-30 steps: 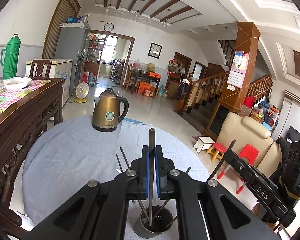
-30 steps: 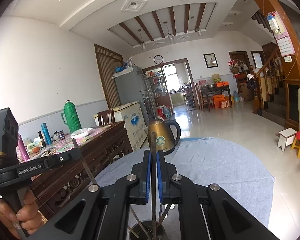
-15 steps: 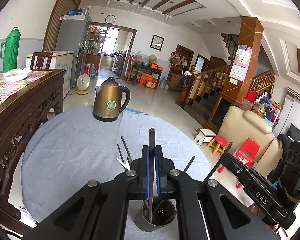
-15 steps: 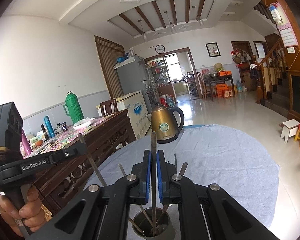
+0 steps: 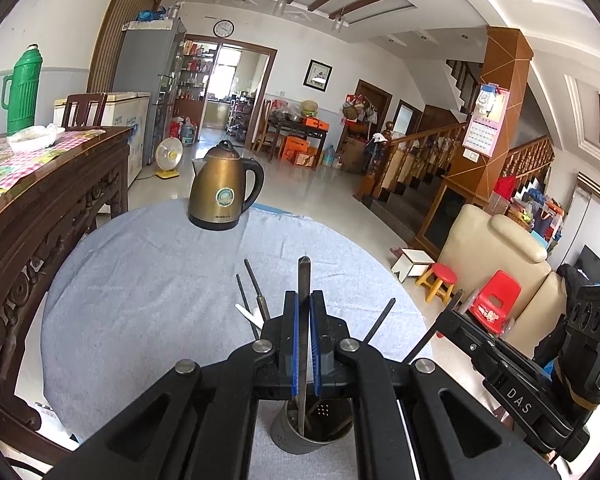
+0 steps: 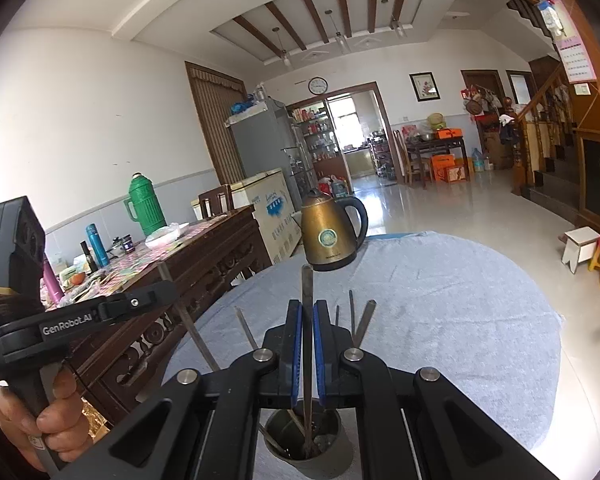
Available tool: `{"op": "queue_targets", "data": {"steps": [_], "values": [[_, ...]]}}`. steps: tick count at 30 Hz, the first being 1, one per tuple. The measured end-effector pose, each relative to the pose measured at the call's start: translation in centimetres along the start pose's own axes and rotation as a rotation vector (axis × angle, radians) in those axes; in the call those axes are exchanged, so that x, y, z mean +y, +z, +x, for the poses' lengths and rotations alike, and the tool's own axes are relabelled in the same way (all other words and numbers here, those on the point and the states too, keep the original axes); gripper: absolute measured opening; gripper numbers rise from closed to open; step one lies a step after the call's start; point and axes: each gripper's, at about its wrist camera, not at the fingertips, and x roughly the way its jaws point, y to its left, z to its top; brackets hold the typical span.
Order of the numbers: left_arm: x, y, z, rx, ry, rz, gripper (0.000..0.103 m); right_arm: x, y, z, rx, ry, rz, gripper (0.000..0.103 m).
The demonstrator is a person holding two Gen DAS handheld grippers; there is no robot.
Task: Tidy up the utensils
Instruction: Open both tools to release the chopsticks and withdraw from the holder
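Observation:
In the left wrist view my left gripper (image 5: 304, 300) is shut on a flat metal utensil (image 5: 304, 276) held upright, its lower end inside the grey perforated holder (image 5: 292, 438) on the blue-grey cloth. My right gripper (image 6: 308, 306) is shut on another thin metal utensil (image 6: 307, 284), which also reaches down into the holder (image 6: 284, 440). Several other handles (image 5: 256, 292) stick up out of the holder. Each gripper shows in the other's view: the right gripper (image 5: 450, 314) at the right, the left gripper (image 6: 160, 292) at the left in a person's hand (image 6: 40, 420).
A brass electric kettle (image 5: 224, 188) stands at the far edge of the round cloth-covered table (image 5: 140, 288). A dark carved wooden table (image 5: 40, 200) with a green thermos (image 5: 20, 88) lies to the left. Stools and a sofa (image 5: 496, 248) are at the right.
Both grippers have tipped slightly downward, so the kettle sits higher in each view and more of the holder and its handles shows. Both stay shut on their utensils.

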Motion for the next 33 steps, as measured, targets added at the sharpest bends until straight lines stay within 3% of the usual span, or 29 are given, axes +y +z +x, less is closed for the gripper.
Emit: {"op": "queue_targets", "data": {"steps": [12, 23, 24, 25, 27, 28, 33], "values": [[-0.4, -0.8, 1.1, 0.063, 0.001, 0.001, 0.005, -1.9, -0.6, 0.6, 0.037, -0.044, 0.073, 0.007], [-0.9, -0.9, 1.0, 0.063, -0.015, 0.004, 0.005, -1.5, -1.0, 0.7, 0.069, 0.027, 0.109, 0.010], [-0.9, -0.9, 0.8, 0.058, -0.021, 0.006, 0.006, -1.6, -1.0, 0.6, 0.070, 0.038, 0.120, 0.012], [-0.9, -0.8, 0.7, 0.051, -0.027, 0.009, 0.008, -1.7, -1.0, 0.6, 0.069, 0.048, 0.129, 0.020], [-0.9, -0.8, 0.3, 0.034, -0.027, 0.019, 0.014, -2.1, -1.0, 0.2, 0.053, 0.051, 0.153, 0.045], [-1.0, -0.7, 0.1, 0.023, -0.024, 0.023, 0.021, -2.4, -1.0, -0.3, 0.029, 0.050, 0.171, 0.064], [-0.1, -0.3, -0.7, -0.018, -0.015, 0.000, 0.028, -3.3, -0.6, -2.0, -0.060, -0.007, 0.191, 0.068]]}}
